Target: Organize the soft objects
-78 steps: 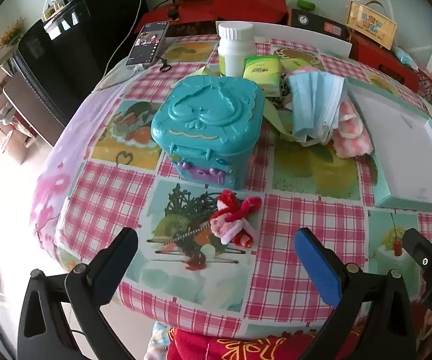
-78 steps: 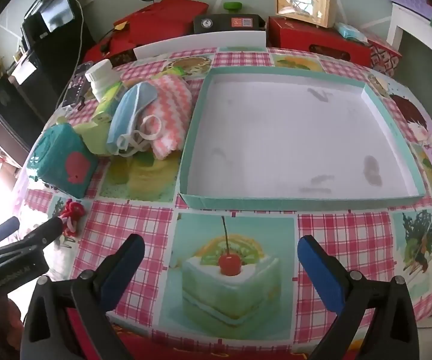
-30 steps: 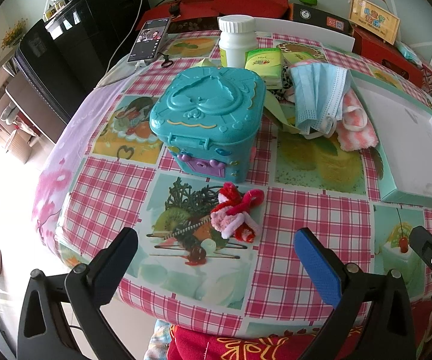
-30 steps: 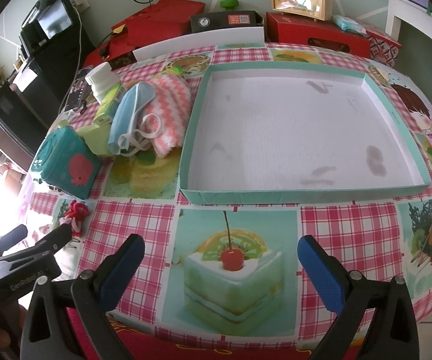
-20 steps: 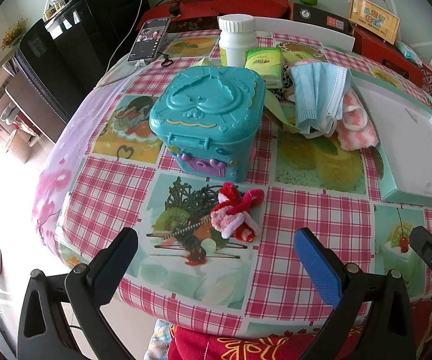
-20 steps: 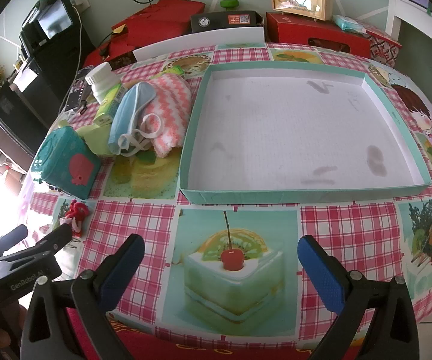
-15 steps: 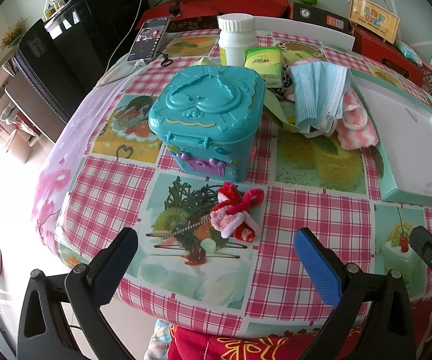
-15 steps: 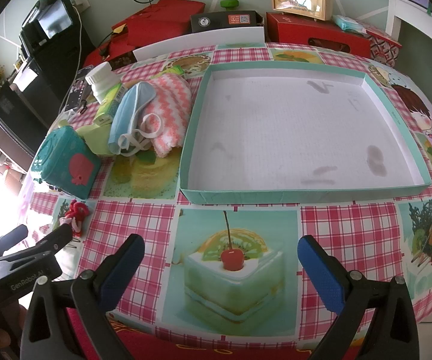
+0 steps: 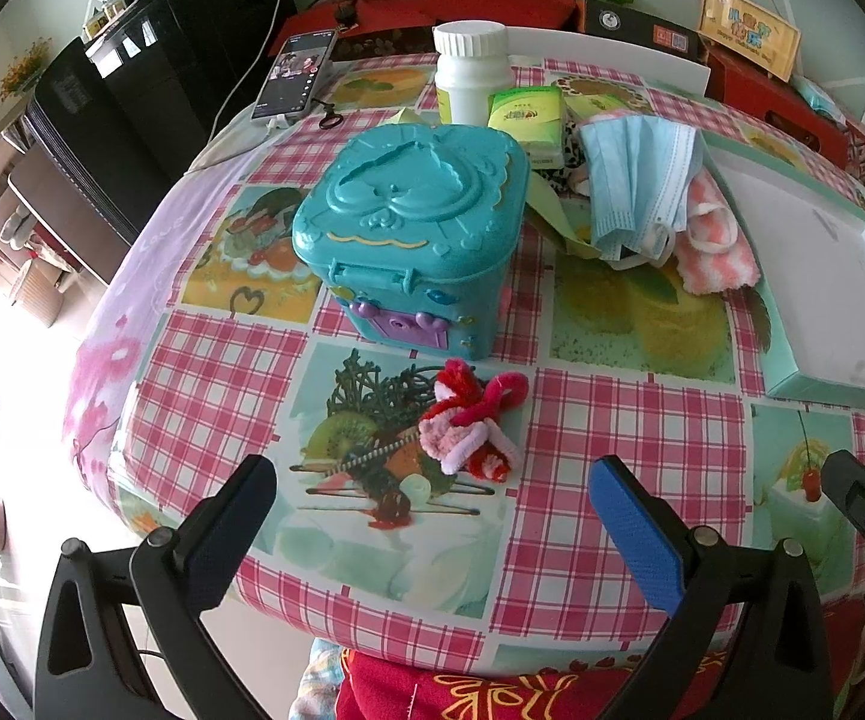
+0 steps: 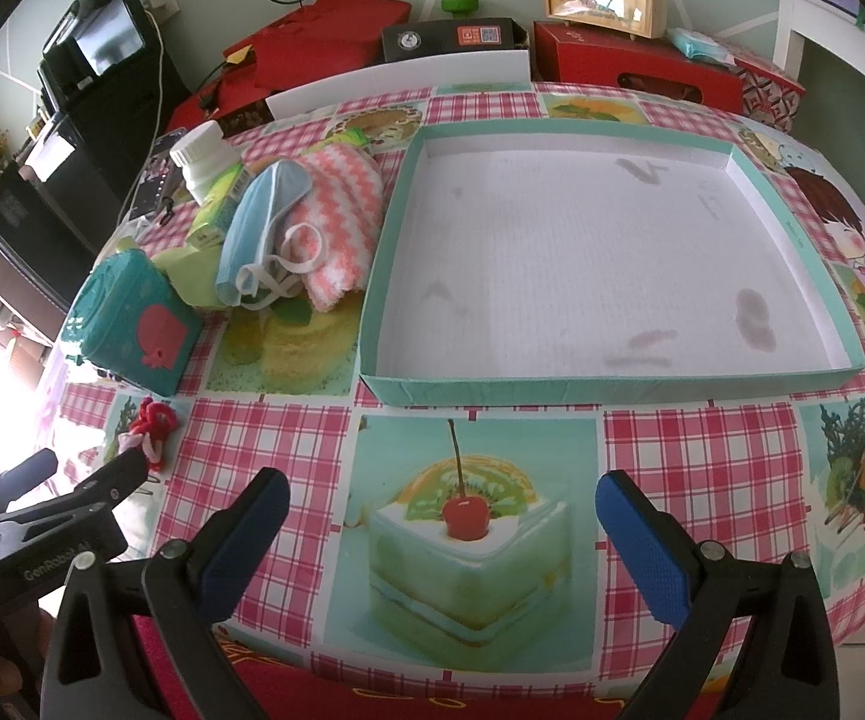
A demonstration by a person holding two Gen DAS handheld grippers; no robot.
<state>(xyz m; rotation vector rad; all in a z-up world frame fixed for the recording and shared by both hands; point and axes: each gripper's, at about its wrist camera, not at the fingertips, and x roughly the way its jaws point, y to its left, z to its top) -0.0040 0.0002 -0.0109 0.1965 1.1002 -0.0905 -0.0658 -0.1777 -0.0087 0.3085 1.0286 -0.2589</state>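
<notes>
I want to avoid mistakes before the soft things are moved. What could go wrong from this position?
1. The face mask lies on the pink cloth, its loops tangled on top; lifting one may drag the other.
2. The fuzzy wire bundle sits close to the teal case; the open left gripper might bump the case.
3. The white bottle stands upright behind the pile and could tip.

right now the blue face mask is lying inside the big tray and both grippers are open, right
Not quite. The blue face mask lies outside the big tray, on the pink cloth just left of it; the right wrist view shows the tray holding nothing. Both the left gripper and right gripper are open.
</notes>
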